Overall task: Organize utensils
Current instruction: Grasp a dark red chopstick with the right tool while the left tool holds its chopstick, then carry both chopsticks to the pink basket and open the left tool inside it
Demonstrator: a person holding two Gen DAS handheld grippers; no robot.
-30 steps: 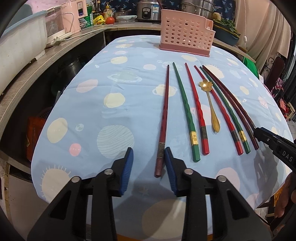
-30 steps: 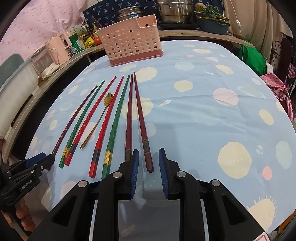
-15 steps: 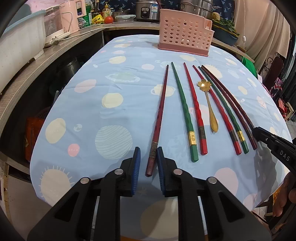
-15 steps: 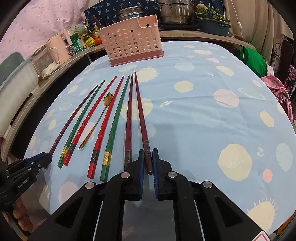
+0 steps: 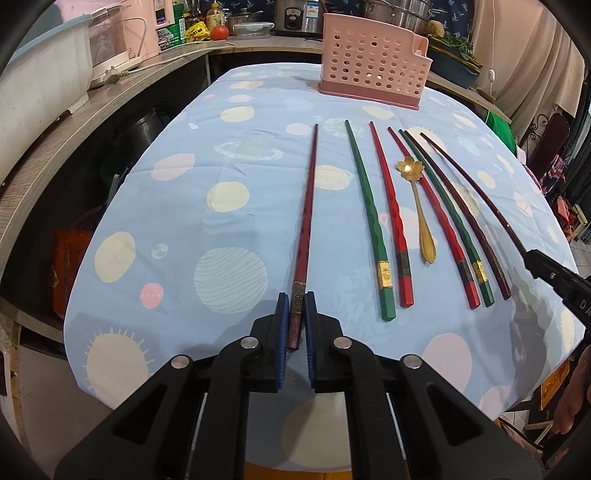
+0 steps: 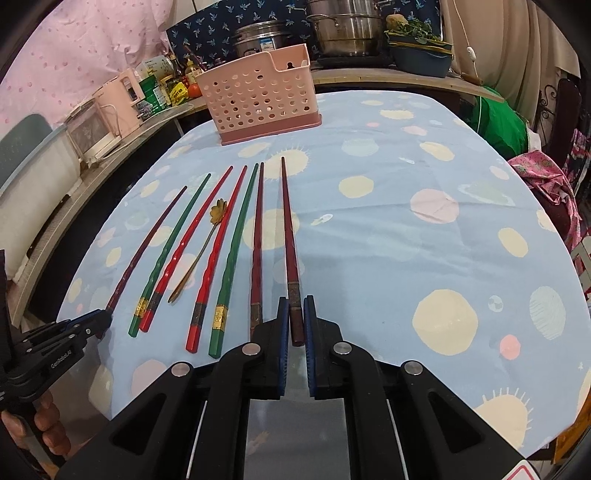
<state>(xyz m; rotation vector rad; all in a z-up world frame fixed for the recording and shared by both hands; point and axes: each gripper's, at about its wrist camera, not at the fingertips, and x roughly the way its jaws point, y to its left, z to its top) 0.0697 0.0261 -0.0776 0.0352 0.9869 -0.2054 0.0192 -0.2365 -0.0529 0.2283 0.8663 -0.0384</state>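
Observation:
Several chopsticks lie in a row on the blue spotted tablecloth (image 5: 184,229), with a gold flower-headed spoon (image 5: 419,206) among them. My left gripper (image 5: 296,314) is shut on the near end of the leftmost dark red chopstick (image 5: 306,218). My right gripper (image 6: 295,317) is shut on the near end of the rightmost dark red chopstick (image 6: 289,229). Green chopsticks (image 5: 365,206) and red chopsticks (image 5: 388,199) lie between. A pink perforated utensil basket (image 5: 369,70) stands at the table's far end; it also shows in the right wrist view (image 6: 258,96).
A wooden counter (image 5: 74,122) runs along the left with appliances and bottles. Steel pots (image 6: 343,33) stand behind the basket. Green and pink cloth (image 6: 509,129) lies off the table's right side. The table edge is just under both grippers.
Both grippers went from open around a dark red chopstick end to shut on it. The right chopstick has shifted away from its neighbour.

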